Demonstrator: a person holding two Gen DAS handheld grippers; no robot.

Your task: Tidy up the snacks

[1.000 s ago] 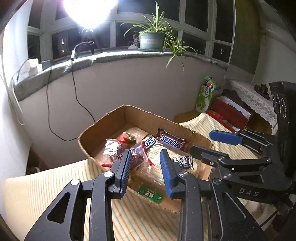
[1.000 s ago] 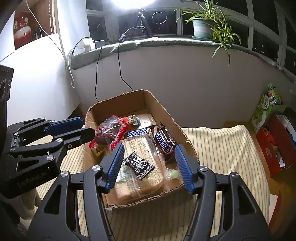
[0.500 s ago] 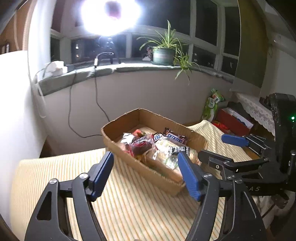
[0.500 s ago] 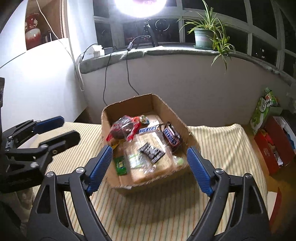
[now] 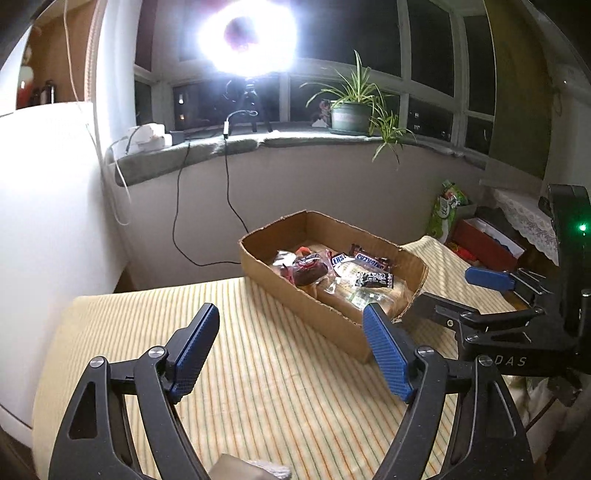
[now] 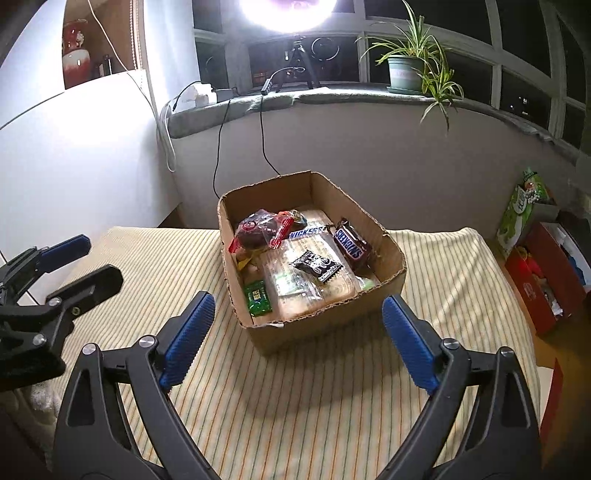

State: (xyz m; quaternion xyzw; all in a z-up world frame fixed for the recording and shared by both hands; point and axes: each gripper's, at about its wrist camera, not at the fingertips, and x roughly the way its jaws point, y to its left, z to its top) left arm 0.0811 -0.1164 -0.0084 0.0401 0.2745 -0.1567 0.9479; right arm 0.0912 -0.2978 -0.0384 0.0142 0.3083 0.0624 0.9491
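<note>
Partly buried: green packet (image 6: pixel 258 296).

Empty right tool (image 6: pixel 295 339) opening before box (image 6: pixel 328 317).

Bread loaf (image 6: pixel 314 280) half buried under wrappers, lamp head (image 5: pixel 245 35) lost in glare

"SNICKERS" on brown bar wrapper (image 6: pixel 350 243) in cardboard box (image 6: pixel 395 258); "DAS" on right gripper (image 5: pixel 511 361) body.
</note>
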